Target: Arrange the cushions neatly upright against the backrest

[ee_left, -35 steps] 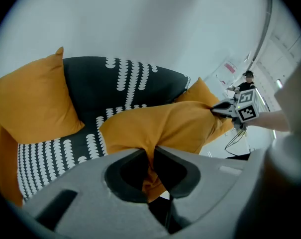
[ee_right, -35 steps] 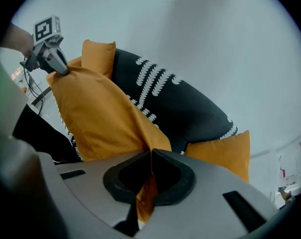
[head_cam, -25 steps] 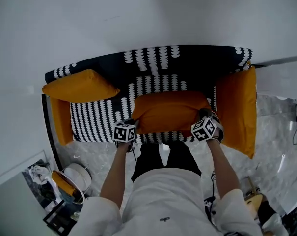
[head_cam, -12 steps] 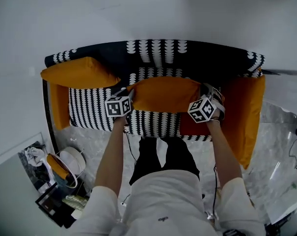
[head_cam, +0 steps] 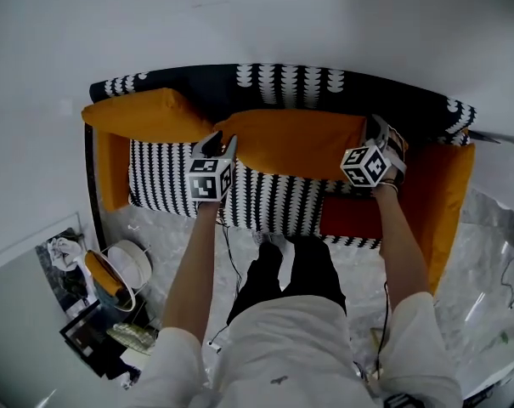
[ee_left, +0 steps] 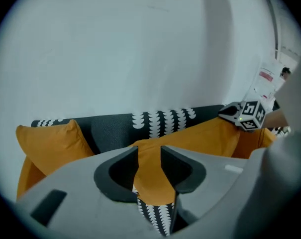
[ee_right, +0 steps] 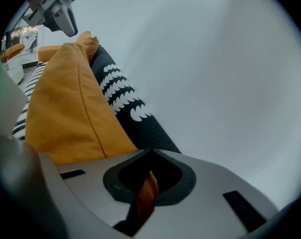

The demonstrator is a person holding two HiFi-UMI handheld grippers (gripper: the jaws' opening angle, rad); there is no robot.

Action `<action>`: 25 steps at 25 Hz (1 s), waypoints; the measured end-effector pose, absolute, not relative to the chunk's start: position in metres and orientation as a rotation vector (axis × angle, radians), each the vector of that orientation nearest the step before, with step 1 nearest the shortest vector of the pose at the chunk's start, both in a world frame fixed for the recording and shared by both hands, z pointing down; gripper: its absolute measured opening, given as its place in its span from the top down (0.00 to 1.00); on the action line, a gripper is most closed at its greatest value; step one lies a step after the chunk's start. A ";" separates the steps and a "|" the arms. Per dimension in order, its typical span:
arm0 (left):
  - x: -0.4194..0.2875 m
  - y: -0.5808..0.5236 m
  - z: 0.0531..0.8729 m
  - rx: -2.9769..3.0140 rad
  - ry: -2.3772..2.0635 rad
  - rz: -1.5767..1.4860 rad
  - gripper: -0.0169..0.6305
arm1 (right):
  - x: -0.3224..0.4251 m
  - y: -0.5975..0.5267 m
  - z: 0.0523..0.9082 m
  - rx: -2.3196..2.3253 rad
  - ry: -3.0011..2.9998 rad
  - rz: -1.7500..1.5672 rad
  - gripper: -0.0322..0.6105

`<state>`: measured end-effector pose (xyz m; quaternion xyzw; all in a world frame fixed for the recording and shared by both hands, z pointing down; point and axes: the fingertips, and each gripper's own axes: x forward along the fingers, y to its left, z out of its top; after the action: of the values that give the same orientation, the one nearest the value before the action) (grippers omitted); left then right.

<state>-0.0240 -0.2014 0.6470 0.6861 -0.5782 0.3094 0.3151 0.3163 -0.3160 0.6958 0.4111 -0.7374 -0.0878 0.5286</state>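
Note:
The black-and-white patterned sofa (head_cam: 180,189) bears three orange cushions. The middle cushion (head_cam: 299,143) leans upright against the backrest (head_cam: 286,82). My right gripper (head_cam: 380,133) is shut on its right corner; orange fabric is pinched between the jaws in the right gripper view, at the gripper (ee_right: 150,156). My left gripper (head_cam: 216,144) is at the cushion's left corner. Its jaws have just been opening and stand apart, with the corner (ee_left: 150,168) loose between them. The left cushion (head_cam: 142,113) rests on the left armrest. The right cushion (head_cam: 448,198) stands against the right arm.
A darker orange patch (head_cam: 350,219) lies on the seat under my right arm. A white wall rises behind the sofa. On the marble floor at lower left are a round white object (head_cam: 131,280) and some clutter. The person's legs stand in front of the seat.
Both grippers carried the middle cushion from the seat's front edge back and up to the backrest. The left gripper's jaws have parted from the cushion's corner.

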 end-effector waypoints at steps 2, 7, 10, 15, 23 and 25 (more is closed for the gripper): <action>-0.020 -0.195 0.638 1.834 -1.513 0.798 0.76 | 0.312 -0.329 0.688 1.014 -1.772 -0.231 0.93; -0.004 -0.182 0.619 1.905 -1.493 0.746 0.76 | 0.308 -0.348 0.658 1.111 -1.769 -0.319 0.93; 0.005 -0.174 0.610 1.942 -1.482 0.725 0.77 | 0.307 -0.346 0.637 1.143 -1.785 -0.355 0.93; 0.018 -0.163 0.591 1.997 -1.470 0.676 0.77 | 0.307 -0.322 0.593 1.225 -1.896 -0.257 0.93; 0.029 -0.131 0.529 2.115 -1.497 0.556 0.91 | 0.259 -0.222 0.520 1.146 -2.228 0.009 0.94; 0.026 -0.121 0.513 2.140 -1.515 0.506 0.94 | 0.242 -0.193 0.501 1.120 -2.303 0.085 0.94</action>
<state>0.0261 -0.1206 0.5127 0.7792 -0.5518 0.1841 0.2334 0.2425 -0.1934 0.5008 0.4189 -0.8614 0.0318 0.2855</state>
